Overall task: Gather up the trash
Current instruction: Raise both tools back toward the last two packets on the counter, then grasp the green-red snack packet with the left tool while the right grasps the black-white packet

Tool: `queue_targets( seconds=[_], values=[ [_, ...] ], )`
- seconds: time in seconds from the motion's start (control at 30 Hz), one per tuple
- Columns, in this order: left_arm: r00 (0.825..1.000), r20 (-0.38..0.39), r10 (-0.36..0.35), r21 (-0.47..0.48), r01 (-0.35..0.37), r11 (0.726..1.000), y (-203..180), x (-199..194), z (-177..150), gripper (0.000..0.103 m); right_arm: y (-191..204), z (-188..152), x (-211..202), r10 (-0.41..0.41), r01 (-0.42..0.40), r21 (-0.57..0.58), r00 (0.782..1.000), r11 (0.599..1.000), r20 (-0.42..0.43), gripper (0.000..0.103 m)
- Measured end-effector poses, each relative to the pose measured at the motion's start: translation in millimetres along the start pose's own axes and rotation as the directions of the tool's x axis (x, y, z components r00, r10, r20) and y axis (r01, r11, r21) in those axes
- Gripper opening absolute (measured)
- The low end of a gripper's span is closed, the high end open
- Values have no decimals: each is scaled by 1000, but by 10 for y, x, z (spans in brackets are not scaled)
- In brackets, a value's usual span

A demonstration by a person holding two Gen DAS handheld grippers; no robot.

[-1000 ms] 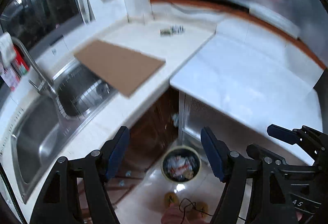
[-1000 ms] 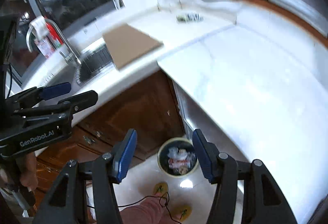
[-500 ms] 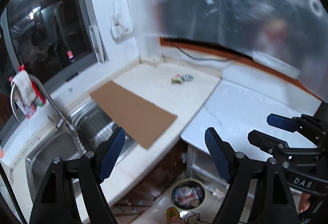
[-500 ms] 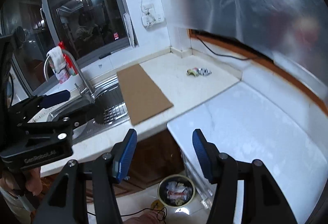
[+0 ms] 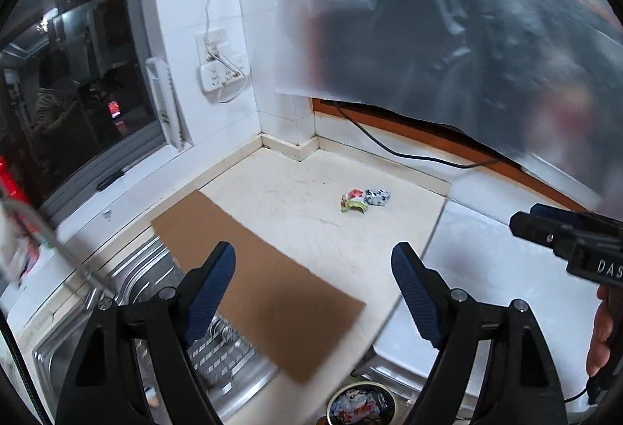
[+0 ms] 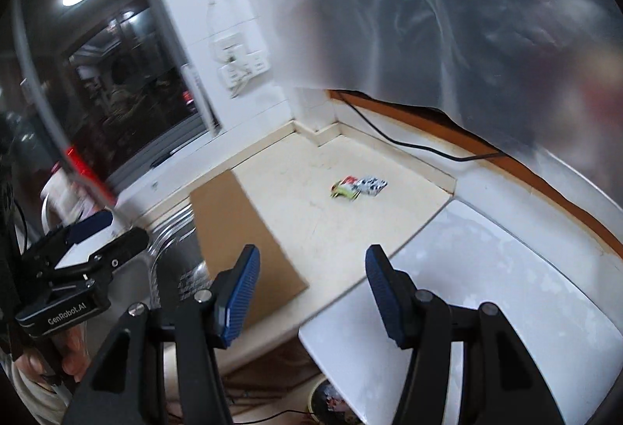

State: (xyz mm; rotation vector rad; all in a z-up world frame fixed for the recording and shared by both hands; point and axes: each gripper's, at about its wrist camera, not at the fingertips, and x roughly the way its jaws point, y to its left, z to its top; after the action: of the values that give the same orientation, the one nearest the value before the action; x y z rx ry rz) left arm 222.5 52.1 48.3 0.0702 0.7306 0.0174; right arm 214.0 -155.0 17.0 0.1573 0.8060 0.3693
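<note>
Two crumpled wrappers lie together on the cream counter near the corner: a red-green one [image 5: 353, 200] and a white-black one [image 5: 377, 197]. They also show in the right wrist view, red-green [image 6: 344, 188] and white-black [image 6: 372, 185]. My left gripper [image 5: 313, 271] is open and empty, held above the counter well short of them. My right gripper [image 6: 309, 271] is open and empty too, also short of them. A round trash bin [image 5: 360, 403] holding wrappers stands on the floor below the counter edge.
A brown cardboard sheet [image 5: 257, 288] lies across the counter and over the steel sink [image 5: 128, 312]. A white worktop [image 6: 486, 292] adjoins on the right. A black cable [image 5: 409, 154] runs along the back wall. Plastic sheeting [image 5: 467, 16] hangs above.
Both grippers have risen and tilted up from looking down at the floor bin to facing the counter corner. The wrappers now sit nearer the middle of both views. Both stay open.
</note>
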Motion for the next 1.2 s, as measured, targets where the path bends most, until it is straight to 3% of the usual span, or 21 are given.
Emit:
queue_targets(
  seconds=[0.23,0.5,0.6,0.8,1.07,1.1,1.13,1.2],
  values=[
    [992,-105,-65,46,70,997,157,1161,448,81,-306,526,1088,-35,47,142,996,989,-83,57],
    [957,-229,-181,82,204,976,-30,2527,702,81,-723,782,2311,-45,102,276,977,956,-207,57],
    [946,-259,-192,90,222,971,-97,2883,737,81,-862,792,2664,-42,120,319,969,940,-243,57],
    [931,-300,-208,98,248,964,-145,3378,697,81,-1041,743,3257,-49,168,369,949,914,-312,57],
    [912,-341,-229,85,272,958,-38,3584,570,81,-1086,723,3699,-85,230,355,921,906,-380,57],
    [910,-344,-232,85,276,957,-34,3598,567,81,-1085,706,3732,-97,243,345,916,907,-389,55],
    [908,-348,-233,85,278,957,-25,3627,558,81,-1097,696,3749,-108,255,340,912,905,-395,48],
    [905,-353,-238,79,283,956,-8,3659,557,81,-1125,675,3768,-94,243,357,917,902,-387,47]
  ],
)
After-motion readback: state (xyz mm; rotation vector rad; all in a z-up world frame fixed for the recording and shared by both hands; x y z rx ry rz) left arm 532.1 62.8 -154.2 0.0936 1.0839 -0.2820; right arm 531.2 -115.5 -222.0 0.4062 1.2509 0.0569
